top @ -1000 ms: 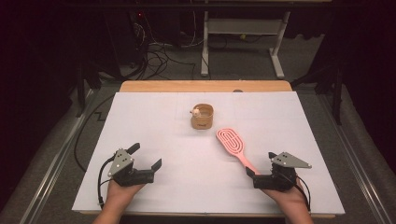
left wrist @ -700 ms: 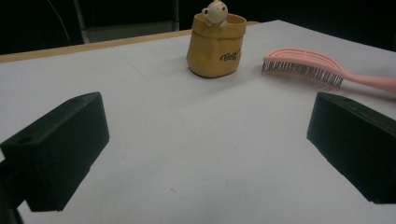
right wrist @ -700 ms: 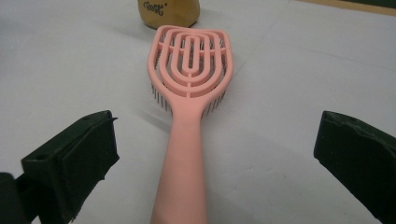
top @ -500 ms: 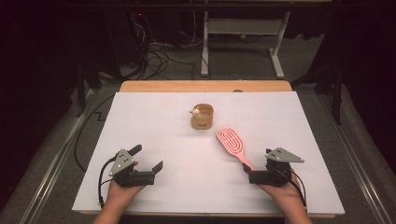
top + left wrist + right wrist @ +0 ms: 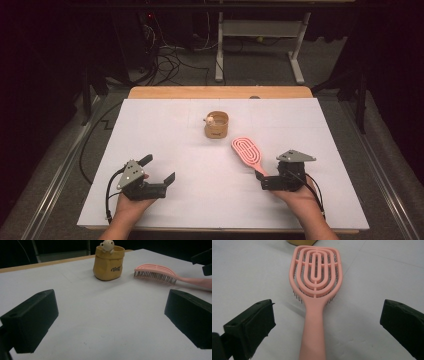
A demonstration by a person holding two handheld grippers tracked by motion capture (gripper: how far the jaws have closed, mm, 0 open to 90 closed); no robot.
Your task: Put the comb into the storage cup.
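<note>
A: What is counted on the tabletop (image 5: 165,130)?

B: One pink hairbrush (image 5: 248,153) and one small tan pot (image 5: 216,125) are seen, with a single little bear figure (image 5: 106,245) perched at the pot's rim. Two grippers are held, one in each hand.

A: Where is the hairbrush placed?

B: It is laid flat on the white tabletop, bristles down, right of centre. Its head is pointed toward the tan pot, from which it is kept apart, and its handle is run back toward the right gripper (image 5: 270,181).

A: How are the fingers of that gripper set?

B: They are spread wide. In the right gripper view the handle is seen between the two fingers (image 5: 252,322), touched by neither.

A: And the left gripper (image 5: 159,171)?

B: It is held near the front left of the tabletop, well apart from both things. Its fingers (image 5: 31,320) are also spread wide, and nothing is held between them.
</note>
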